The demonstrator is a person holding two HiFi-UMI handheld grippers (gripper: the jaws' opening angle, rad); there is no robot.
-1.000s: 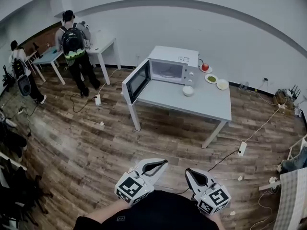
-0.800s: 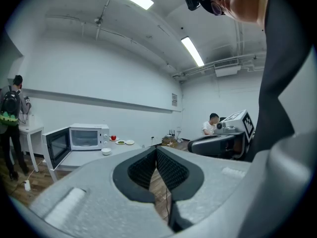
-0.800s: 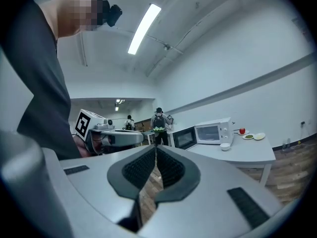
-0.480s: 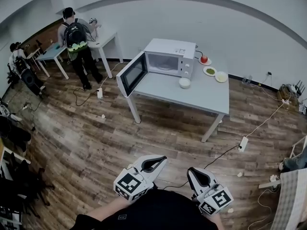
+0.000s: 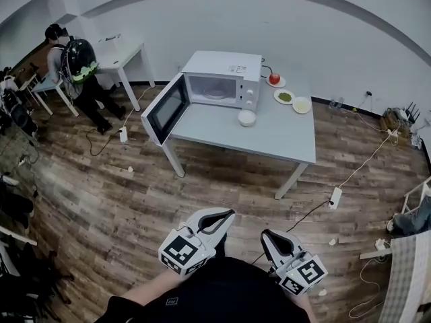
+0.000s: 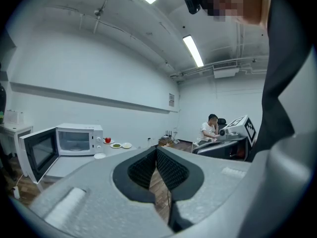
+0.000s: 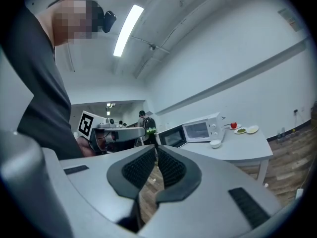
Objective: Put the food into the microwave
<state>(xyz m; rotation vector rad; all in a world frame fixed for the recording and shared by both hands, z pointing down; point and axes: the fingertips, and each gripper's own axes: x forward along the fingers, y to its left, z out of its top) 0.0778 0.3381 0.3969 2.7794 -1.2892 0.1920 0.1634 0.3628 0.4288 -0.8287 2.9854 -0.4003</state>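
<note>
Food upper centre of head view, on grey worktop [image 5: 269, 136], right of white microwave [image 5: 222, 76]: round red piece [image 5: 274, 79] on small plate, plate of green bits [image 5: 285, 97], plate of pale yellow stuff [image 5: 302, 104]; white bowl [image 5: 247, 118] just in front of microwave; door [image 5: 163, 108] swung open to the left; left claw [image 5: 227, 214] and right claw [image 5: 265, 235] bottom centre, both closed tip to tip, nothing held, well apart from worktop.
</note>
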